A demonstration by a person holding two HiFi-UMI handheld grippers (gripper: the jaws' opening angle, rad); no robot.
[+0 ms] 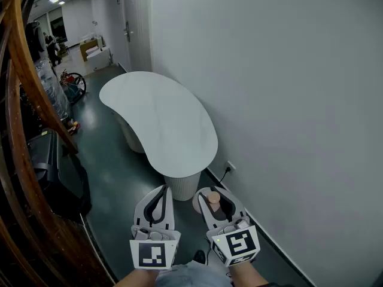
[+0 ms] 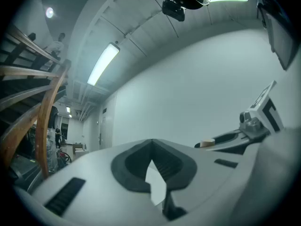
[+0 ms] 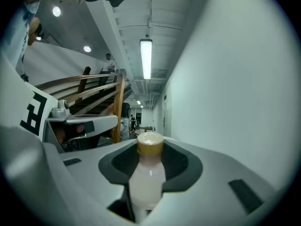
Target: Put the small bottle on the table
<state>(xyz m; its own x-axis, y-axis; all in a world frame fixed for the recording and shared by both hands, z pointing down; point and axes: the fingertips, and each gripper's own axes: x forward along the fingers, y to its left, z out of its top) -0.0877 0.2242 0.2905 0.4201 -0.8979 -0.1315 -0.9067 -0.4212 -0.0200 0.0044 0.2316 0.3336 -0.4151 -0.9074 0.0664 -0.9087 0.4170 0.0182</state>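
A small pale bottle (image 3: 147,178) with a tan cap (image 3: 150,144) stands upright between the jaws of my right gripper (image 3: 149,147), which is shut on it. In the head view the bottle (image 1: 213,198) and right gripper (image 1: 212,192) hang low over the dark floor, just off the near end of the white kidney-shaped table (image 1: 157,117). My left gripper (image 1: 162,189) is beside it on the left, also short of the table. In the left gripper view its jaws (image 2: 151,144) meet at the tips with nothing held.
A white wall runs along the right, with a socket (image 1: 230,167) low on it. The ribbed pedestal (image 1: 182,186) holds up the table's near end. A curved wooden stair railing (image 1: 24,82) and a black case (image 1: 55,171) are on the left. Clutter and a person stand far down the corridor.
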